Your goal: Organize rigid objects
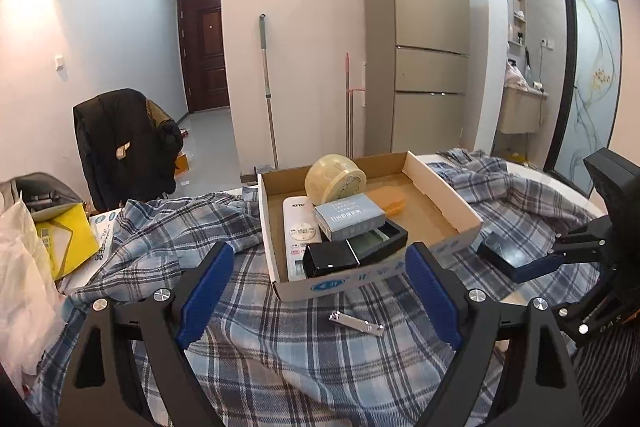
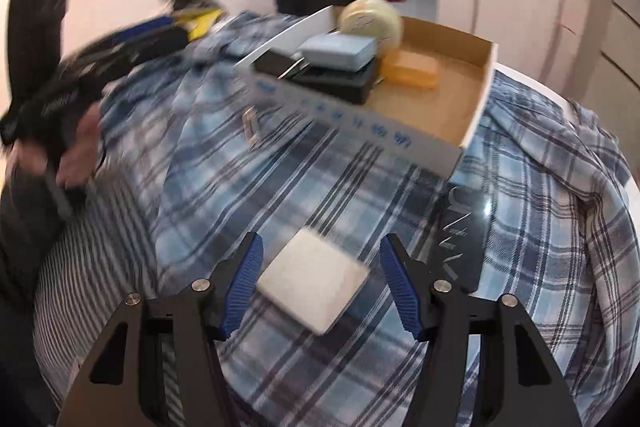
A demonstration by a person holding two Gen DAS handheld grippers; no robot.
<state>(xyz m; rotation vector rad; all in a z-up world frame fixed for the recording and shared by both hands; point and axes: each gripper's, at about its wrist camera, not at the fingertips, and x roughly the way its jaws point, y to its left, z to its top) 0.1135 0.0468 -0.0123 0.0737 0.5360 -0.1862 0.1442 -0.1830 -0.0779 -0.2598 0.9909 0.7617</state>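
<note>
In the right wrist view my right gripper points down at the plaid cloth. A flat white square pad lies between its blue pads. The pads do not press on it, so the gripper is open. A glossy black box lies just right of it. My left gripper stands wide open with nothing in it, above a small metal clip. Behind it sits a cardboard tray holding a tape roll, a white remote, a grey-blue box and a black case.
An orange block lies in the tray, whose right half shows bare cardboard. A yellow packet and white bags crowd the table's left end. A chair with a dark jacket stands behind. A hand holds the left gripper.
</note>
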